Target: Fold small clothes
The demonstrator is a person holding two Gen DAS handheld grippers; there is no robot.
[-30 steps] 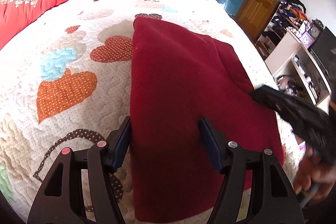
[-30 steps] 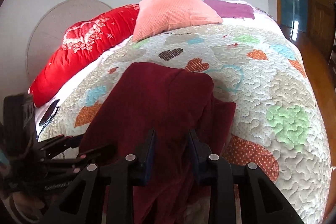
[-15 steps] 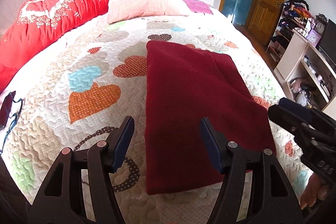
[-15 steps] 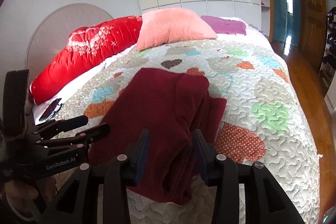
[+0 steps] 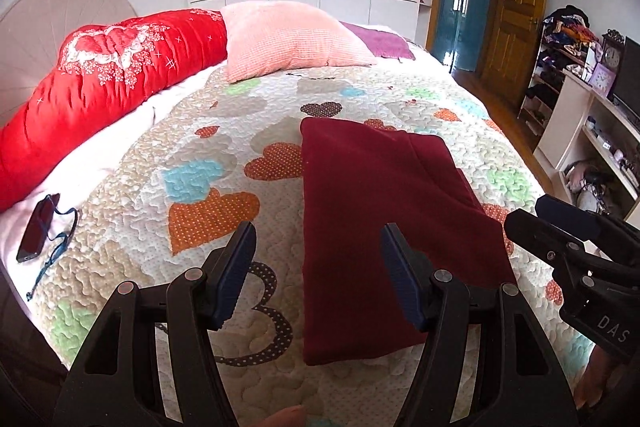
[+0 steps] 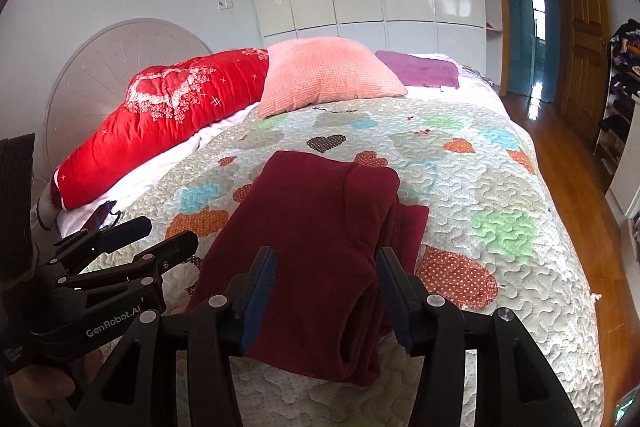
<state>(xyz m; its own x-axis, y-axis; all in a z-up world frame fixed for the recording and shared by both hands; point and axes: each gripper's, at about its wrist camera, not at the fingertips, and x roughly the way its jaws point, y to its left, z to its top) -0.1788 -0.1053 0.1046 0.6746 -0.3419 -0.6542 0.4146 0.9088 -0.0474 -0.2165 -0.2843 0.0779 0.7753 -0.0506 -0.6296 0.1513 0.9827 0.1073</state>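
The left gripper hangs above the bed's near edge, fingers spread and empty. Beside it the right gripper is opening, nothing pressed between its fingers. Beyond both, the folded maroon garment lies flat on the heart-patterned quilt, near the bed's near edge. Farther off, a pink pillow and red bolster rest by the headboard.

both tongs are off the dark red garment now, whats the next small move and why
Probably bring the right tongs, whose jaws are opening with nothing pinched, down to the near end of the dark red garment. It lies as a long strip on the quilt, bunched in layers along its right edge, so one more fold looks needed. The left tongs hover open above its other edge.
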